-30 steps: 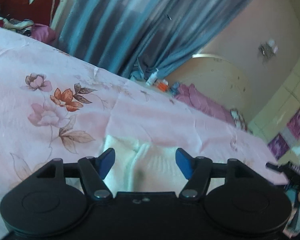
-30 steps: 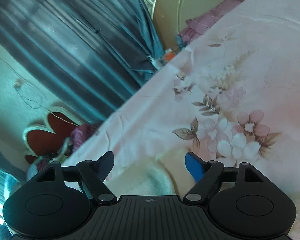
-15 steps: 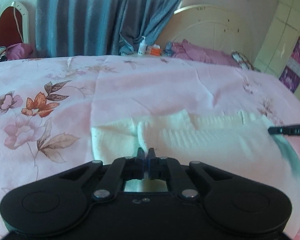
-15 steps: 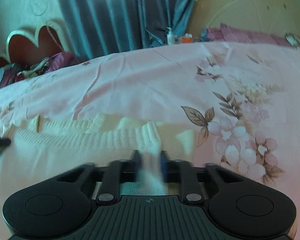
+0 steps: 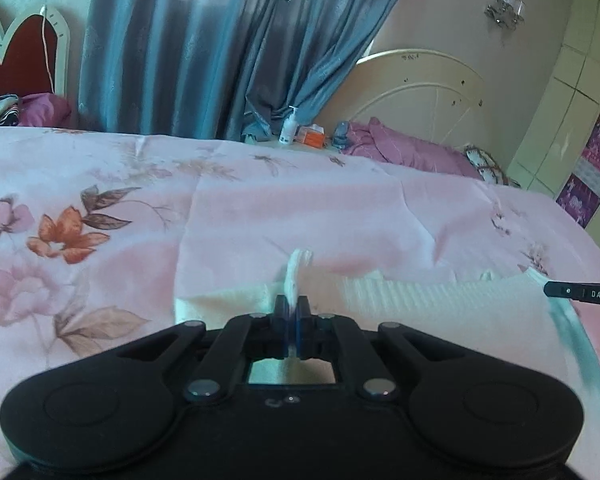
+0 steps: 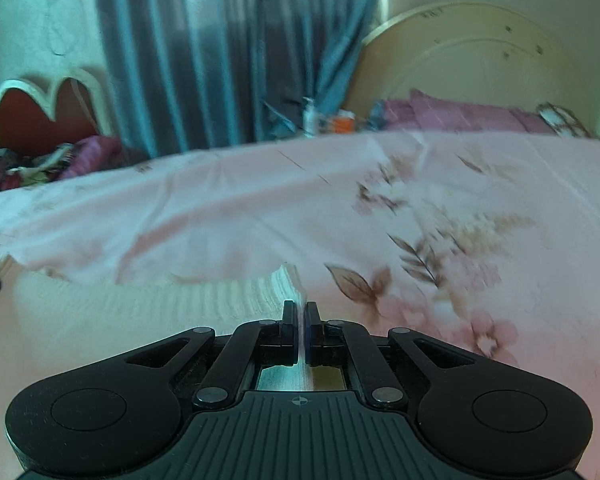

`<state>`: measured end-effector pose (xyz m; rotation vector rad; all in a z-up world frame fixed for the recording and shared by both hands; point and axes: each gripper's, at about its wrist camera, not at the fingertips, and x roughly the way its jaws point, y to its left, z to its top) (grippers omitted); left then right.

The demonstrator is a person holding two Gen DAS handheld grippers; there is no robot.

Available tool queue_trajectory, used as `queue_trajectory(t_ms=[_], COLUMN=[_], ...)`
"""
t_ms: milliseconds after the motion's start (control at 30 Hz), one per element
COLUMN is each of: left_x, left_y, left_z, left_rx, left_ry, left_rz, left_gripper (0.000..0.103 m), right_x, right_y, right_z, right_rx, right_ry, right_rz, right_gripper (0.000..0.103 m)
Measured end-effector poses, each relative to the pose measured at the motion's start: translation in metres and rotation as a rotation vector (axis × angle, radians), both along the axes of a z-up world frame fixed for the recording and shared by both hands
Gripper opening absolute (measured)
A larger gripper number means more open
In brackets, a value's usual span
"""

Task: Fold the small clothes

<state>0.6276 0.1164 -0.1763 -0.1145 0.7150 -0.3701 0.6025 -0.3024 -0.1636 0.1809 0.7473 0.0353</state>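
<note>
Left claw: jaws pinched tight on a tuft of the white knit garment, which pokes up just beyond the tips. From this claw the garment runs off to the right, long axis crosswise, ribbed edge on the far side; a short flap lies just left of the tips.

Right claw: jaws likewise clamped on the cloth, a thin fold squeezed between them. From here the garment stretches away to the left. So each claw holds one end of the near edge, and the body of the garment lies between them. Judgement: both ends are equally in hand; the coming fold would carry this edge forward, away from both claws.

Surface: pink floral bedsheet, creased, garment flat on it. Room beyond: blue curtain, cream headboard to the right, a pump bottle between them.
</note>
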Motion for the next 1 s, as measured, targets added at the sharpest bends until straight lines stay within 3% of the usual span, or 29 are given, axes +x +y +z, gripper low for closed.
queue_trajectory(t_ms=[233,367,500,567,633,667,700,733,767,833,1000], left_x=[0.000,-0.005,-0.004,-0.001,0.000,-0.003,-0.008,-0.015,-0.020,-0.022,-0.017], left_y=[0.001,0.004,0.005,0.005,0.009,0.012,0.013,0.013,0.011,-0.005,-0.066], left_z=[-0.007,-0.001,-0.002,-0.004,0.000,0.004,0.010,0.017,0.022,0.029,0.025], left_rx=[0.027,0.027,0.025,0.026,0.016,0.022,0.035,0.047,0.049,0.048,0.047], left_ry=[0.025,0.023,0.048,0.070,0.080,0.072,0.048,0.013,-0.017,-0.039,-0.028], left_rz=[-0.004,0.000,0.002,0.003,0.030,0.054,0.075,0.086,0.089,0.047,-0.048], left_gripper=[0.003,0.003,0.003,0.007,0.022,0.026,0.035,0.047,0.051,0.057,0.065], right_x=[-0.001,-0.009,-0.002,-0.001,-0.002,-0.002,-0.005,-0.012,-0.017,-0.013,0.010], right_y=[0.002,0.006,0.005,0.003,0.002,0.002,0.002,0.005,0.009,0.025,0.091], right_z=[-0.011,0.000,-0.007,-0.011,-0.008,-0.006,0.000,0.010,0.018,0.028,0.022], right_rx=[-0.029,-0.050,-0.058,-0.049,-0.033,-0.038,-0.055,-0.086,-0.079,-0.003,0.054], right_ry=[0.033,0.012,0.068,0.069,0.070,0.075,0.069,0.022,-0.031,-0.038,-0.002], right_rz=[0.015,0.030,0.027,0.015,-0.004,-0.021,-0.047,-0.079,-0.069,0.011,0.166], right_gripper=[0.002,0.002,0.002,0.002,0.002,0.005,0.013,0.041,0.054,0.054,0.054])
